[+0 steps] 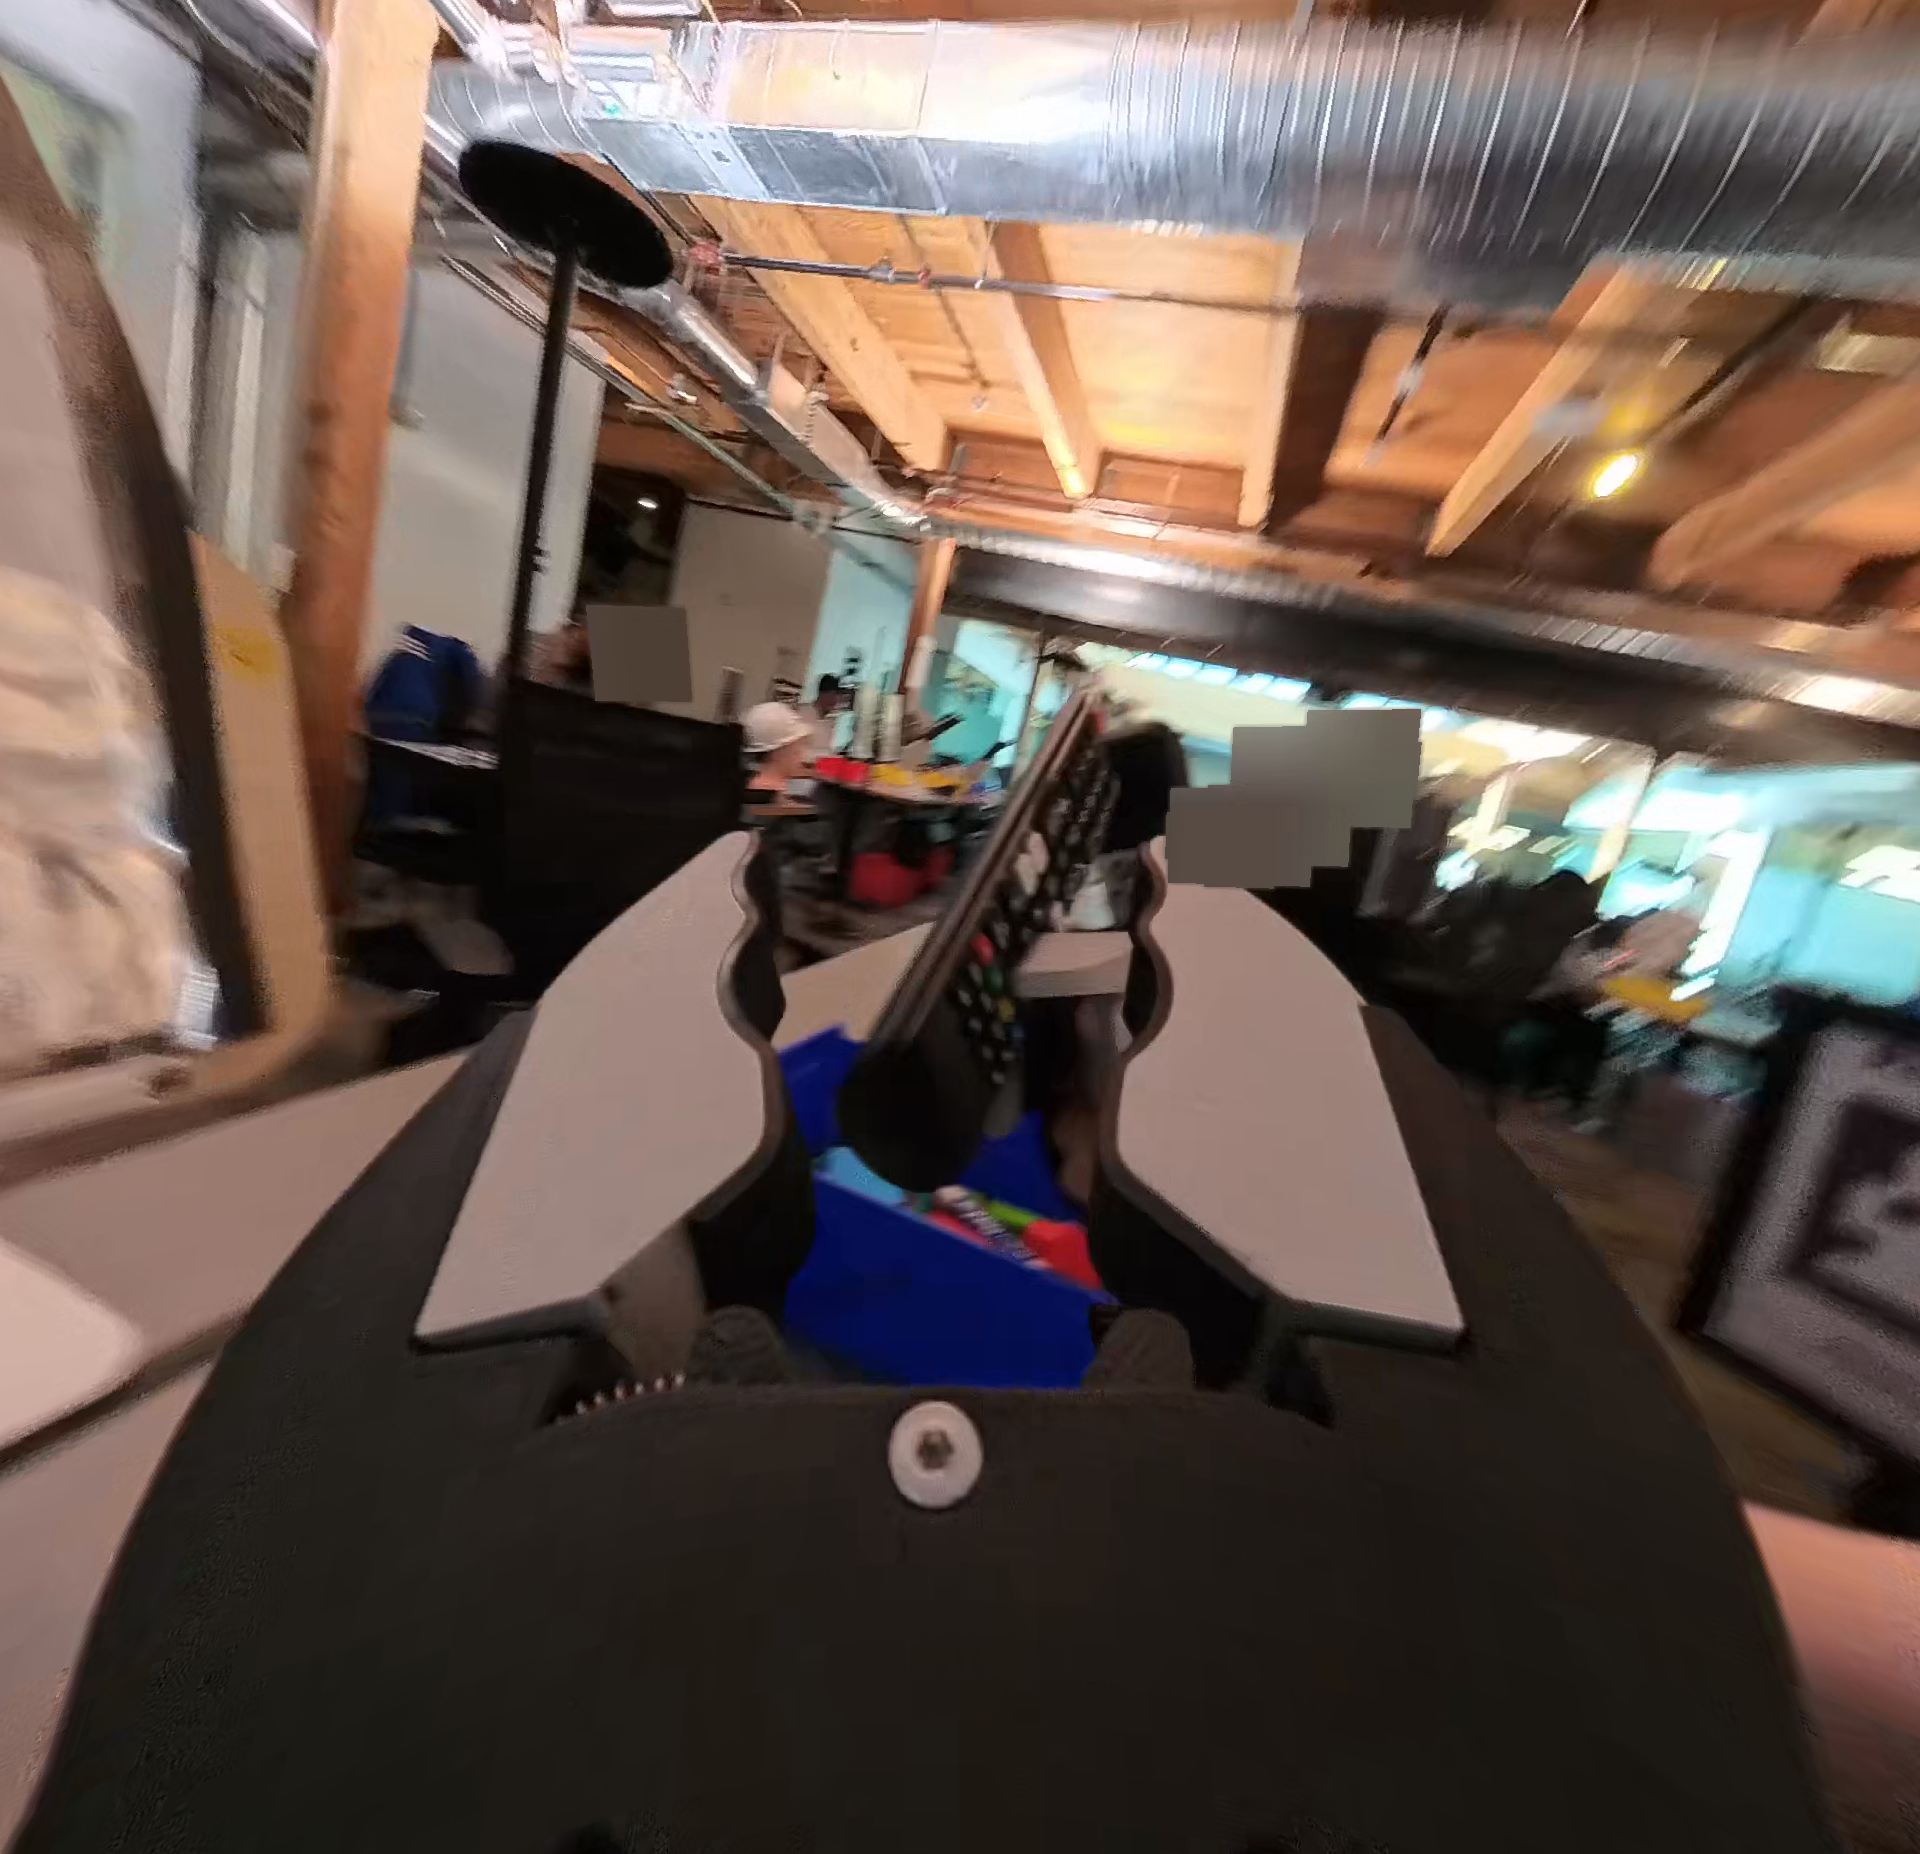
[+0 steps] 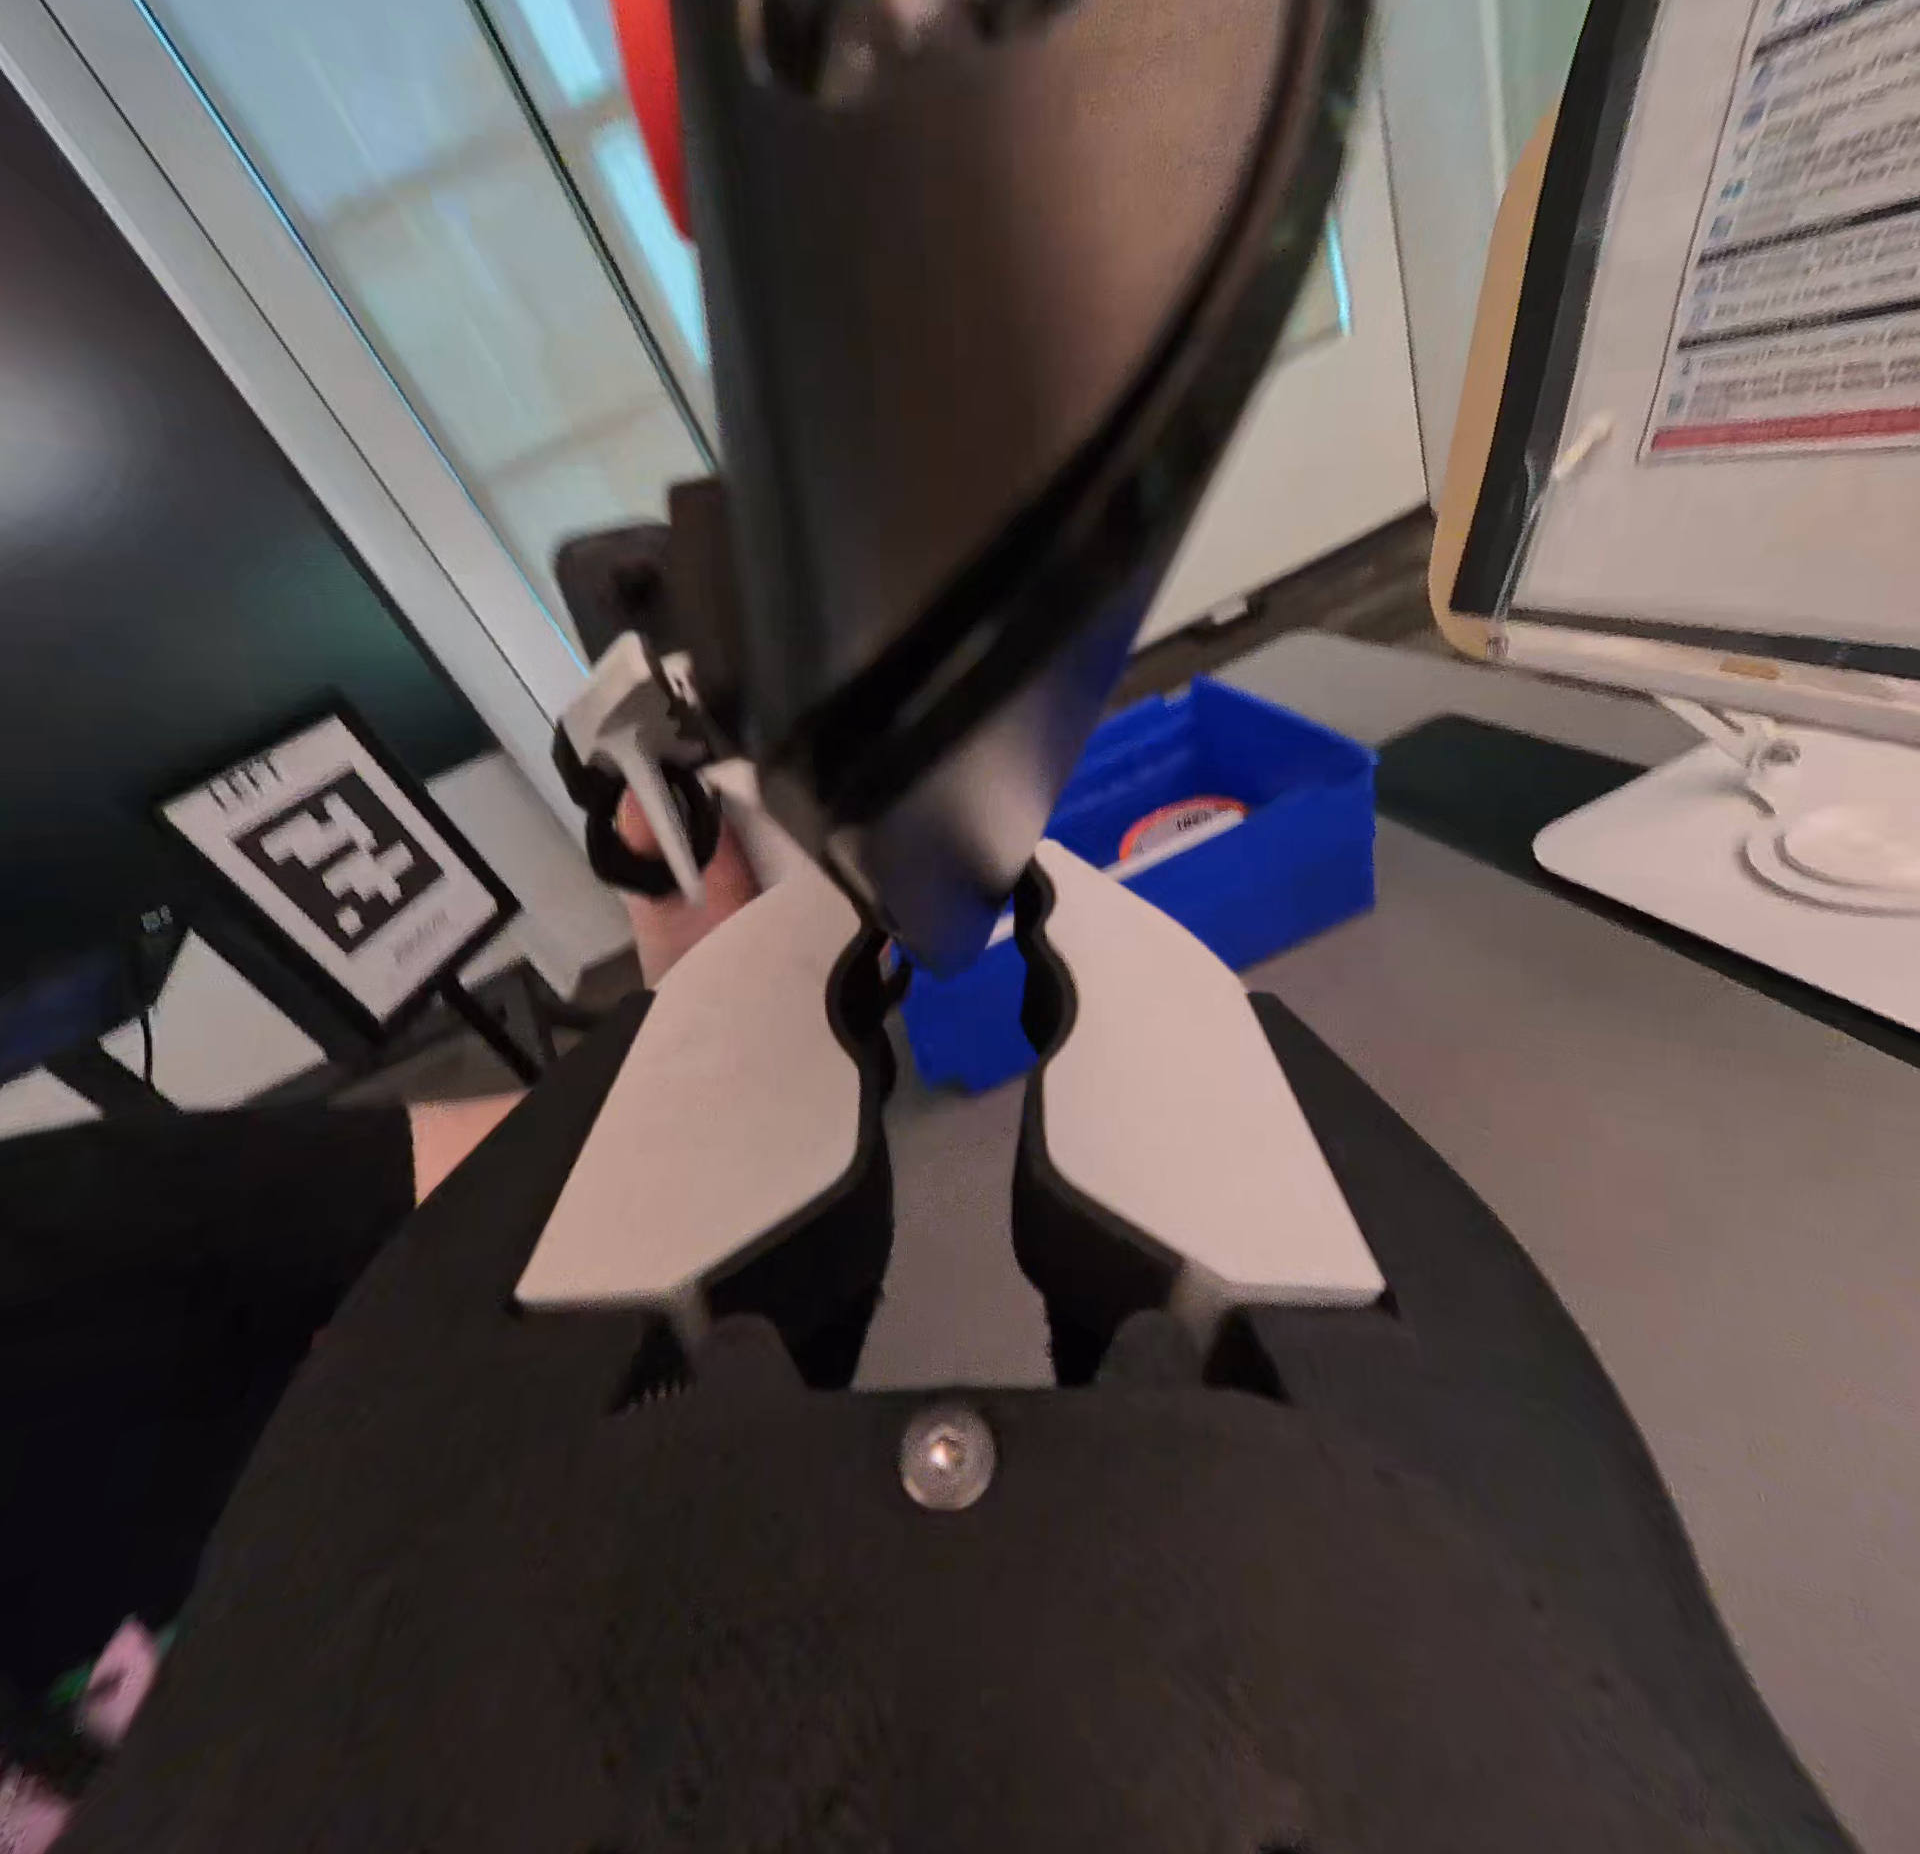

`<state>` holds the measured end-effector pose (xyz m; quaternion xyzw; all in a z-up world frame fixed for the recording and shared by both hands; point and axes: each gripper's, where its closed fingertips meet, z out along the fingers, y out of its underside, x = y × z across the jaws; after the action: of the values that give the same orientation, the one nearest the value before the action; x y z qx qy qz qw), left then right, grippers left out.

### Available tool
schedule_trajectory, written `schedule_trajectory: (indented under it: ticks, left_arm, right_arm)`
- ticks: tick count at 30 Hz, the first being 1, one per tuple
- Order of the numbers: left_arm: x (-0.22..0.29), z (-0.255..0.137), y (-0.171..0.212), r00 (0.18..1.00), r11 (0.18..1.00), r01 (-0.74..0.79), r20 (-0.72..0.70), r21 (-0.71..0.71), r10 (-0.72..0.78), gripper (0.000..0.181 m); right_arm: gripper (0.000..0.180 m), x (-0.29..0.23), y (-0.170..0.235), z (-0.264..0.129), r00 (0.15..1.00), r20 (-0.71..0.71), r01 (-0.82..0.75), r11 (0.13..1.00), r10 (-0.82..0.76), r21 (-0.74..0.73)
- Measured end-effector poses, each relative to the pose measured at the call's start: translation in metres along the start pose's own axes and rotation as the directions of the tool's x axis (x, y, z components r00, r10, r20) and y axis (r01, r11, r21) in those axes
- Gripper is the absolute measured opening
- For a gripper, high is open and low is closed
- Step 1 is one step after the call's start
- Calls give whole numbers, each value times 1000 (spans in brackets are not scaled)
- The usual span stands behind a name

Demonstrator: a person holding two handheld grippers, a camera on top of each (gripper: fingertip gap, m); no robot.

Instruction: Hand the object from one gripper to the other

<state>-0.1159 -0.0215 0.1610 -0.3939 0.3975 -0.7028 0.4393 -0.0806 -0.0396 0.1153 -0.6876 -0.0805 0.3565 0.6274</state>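
Left wrist view: looking up toward a wooden ceiling, with the left gripper (image 1: 948, 905) standing wide open and gripping nothing.
Object: a black remote control (image 1: 997, 957) is slanting through the gap between the left fingers, its rounded butt end nearest the camera, button face turned right; whether it is brushing a finger I cannot tell.
Right wrist view: the right gripper (image 2: 951, 921) is pinching narrow on the lower tip of the remote control (image 2: 966, 454), which is rising steeply and blurring toward the lens.
Handling: judging by its build, it is likely stiff, light plastic with a smooth back, so it may be pivoting when held only by its tip.
Where to grip: the left fingers would be best closing across the long edges near mid-body, clear of the buttons.
Only in left view: the button face and a filled blue bin (image 1: 914, 1285) beneath.
Only in right view: the actual pinch, the other gripper's trigger in a hand (image 2: 665, 890), a marker card (image 2: 343, 859), and a monitor (image 2: 1714, 350) on the table (image 2: 1507, 1129).
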Motion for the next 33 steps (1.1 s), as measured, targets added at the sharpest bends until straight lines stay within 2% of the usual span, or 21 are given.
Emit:
schedule_trajectory:
  ticks: [2,5,7,12,18,21,22,25,28,31,33]
  left_arm:
    - [1,0,3,991,990,-130,9,-62,131,65]
    - [11,4,24,977,959,-211,-72,-189,201,65]
    - [18,7,39,975,947,-208,-130,-245,181,65]
    - [31,10,70,969,916,-173,-231,-363,92,63]
    - [35,4,92,955,864,-180,-296,-470,38,49]
    - [42,-3,104,933,827,-183,-358,-531,-23,36]
    - [45,-5,108,925,816,-189,-378,-546,-38,25]
    - [43,-4,108,924,816,-226,-383,-532,6,23]
    - [32,2,90,944,866,-221,-322,-449,74,23]
    - [14,5,58,973,947,-153,-212,-284,94,23]
    - [-2,1,35,991,982,-69,-129,-173,47,23]
  right_arm:
    - [23,0,11,-5,1000,-7,15,992,-16,-127]
    - [24,5,36,-13,994,-50,79,940,-101,-331]
    - [24,5,50,-15,988,-57,108,900,-145,-423]
    - [24,-1,75,-12,985,-16,136,824,-173,-550]
    - [24,-4,105,-13,959,58,240,688,-277,-685]
    - [24,-6,114,-14,942,91,286,631,-322,-721]
    - [24,-7,117,-14,938,104,298,617,-331,-729]
    - [26,-5,115,-13,923,122,337,613,-365,-714]
    - [27,-3,91,-9,893,100,405,685,-440,-605]
    - [52,-14,45,-4,834,60,533,771,-549,-349]
    - [62,-24,12,-8,788,-14,607,781,-615,-147]
